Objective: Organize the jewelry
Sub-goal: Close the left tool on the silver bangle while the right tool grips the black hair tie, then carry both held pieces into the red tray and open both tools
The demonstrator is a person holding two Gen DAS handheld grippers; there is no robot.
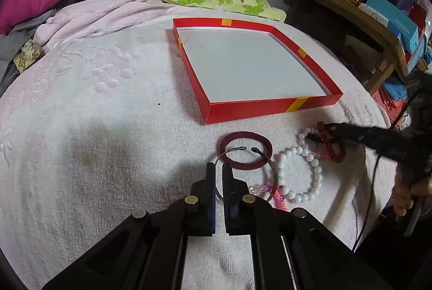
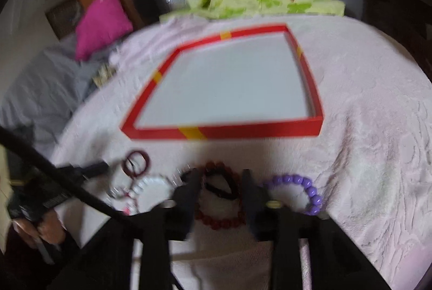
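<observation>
Left gripper (image 1: pixel 219 168) clamped on the thin silver bangle (image 1: pixel 274 168), which lies partly over a maroon ring bracelet (image 1: pixel 245 152) on the pale towel (image 1: pixel 108 101), just short of the empty red tray (image 1: pixel 270 108). Right gripper (image 2: pixel 220 176) parted, jaws astride a red bead bracelet (image 2: pixel 216 222) without pressing it. Beside: white bead bracelet (image 1: pixel 297 174) and purple bead bracelet (image 2: pixel 307 187).
</observation>
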